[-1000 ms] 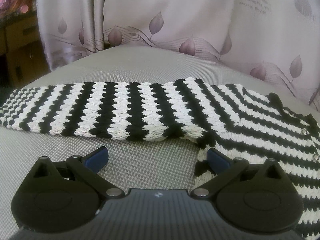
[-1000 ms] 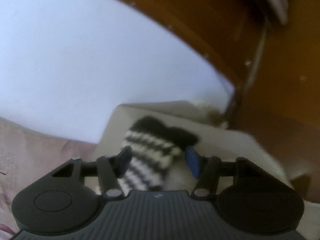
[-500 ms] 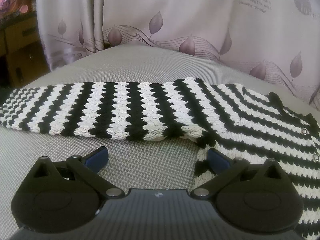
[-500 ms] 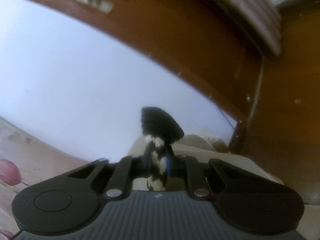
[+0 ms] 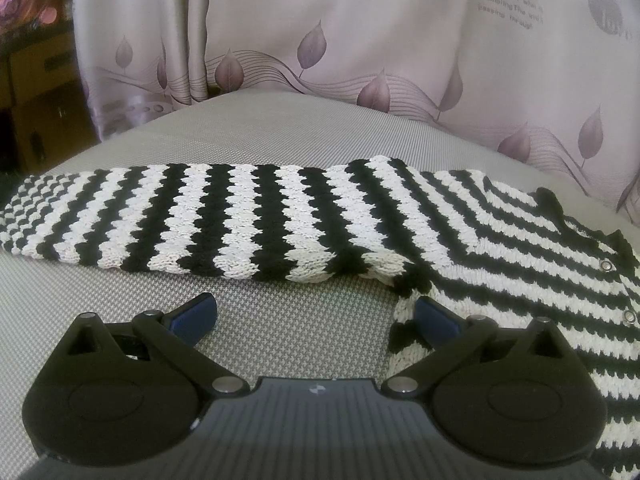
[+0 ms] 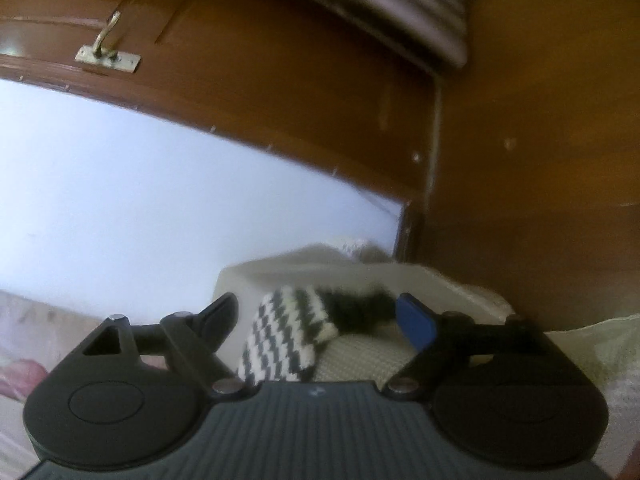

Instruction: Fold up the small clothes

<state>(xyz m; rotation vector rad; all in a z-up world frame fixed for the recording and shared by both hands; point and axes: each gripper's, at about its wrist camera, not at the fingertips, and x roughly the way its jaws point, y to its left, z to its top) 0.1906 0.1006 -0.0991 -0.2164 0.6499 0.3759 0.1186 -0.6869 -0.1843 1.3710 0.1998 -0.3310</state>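
The sweater (image 5: 280, 220) lies on the cushion (image 5: 260, 132), with the curtain (image 5: 360, 40) behind it.

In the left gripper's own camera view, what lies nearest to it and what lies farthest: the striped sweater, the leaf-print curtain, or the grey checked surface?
From the left gripper:
1. Grey checked surface, right between and under its open fingers.
2. Striped sweater, just ahead; its edge also lies by the right-side finger.
3. Leaf-print curtain, hanging behind everything.
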